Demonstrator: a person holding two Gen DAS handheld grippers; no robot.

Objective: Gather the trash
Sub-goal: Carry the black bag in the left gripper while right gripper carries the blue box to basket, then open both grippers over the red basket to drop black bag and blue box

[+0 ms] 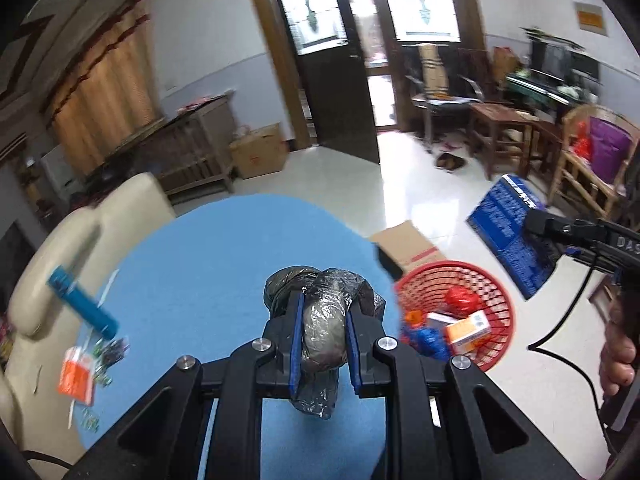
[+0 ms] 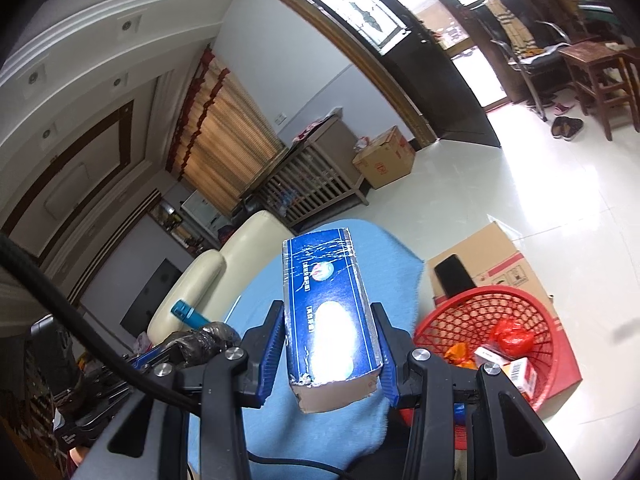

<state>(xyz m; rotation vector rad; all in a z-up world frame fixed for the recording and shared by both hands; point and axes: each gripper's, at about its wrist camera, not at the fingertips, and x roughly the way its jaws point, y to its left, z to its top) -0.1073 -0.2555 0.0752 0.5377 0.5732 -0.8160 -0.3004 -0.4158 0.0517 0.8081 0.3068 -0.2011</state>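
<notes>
My left gripper (image 1: pixel 323 330) is shut on a crumpled black plastic bag (image 1: pixel 324 320) and holds it above the blue table (image 1: pixel 208 264). My right gripper (image 2: pixel 329 344) is shut on a long blue carton (image 2: pixel 328 312), which also shows in the left wrist view (image 1: pixel 508 232), raised to the right of the table. A red mesh basket (image 1: pixel 488 276) stands on the floor right of the table and holds several pieces of trash: a red bag (image 1: pixel 462 300), small boxes (image 1: pixel 468 330). It also shows in the right wrist view (image 2: pixel 532 312).
On the table's left lie a teal tube (image 1: pixel 82 304), an orange packet (image 1: pixel 76 376) and small wrappers. A cream sofa (image 1: pixel 60 248) is behind. A cardboard box (image 1: pixel 408 244) sits by the basket, with a dark phone on it. Chairs and stools stand far right.
</notes>
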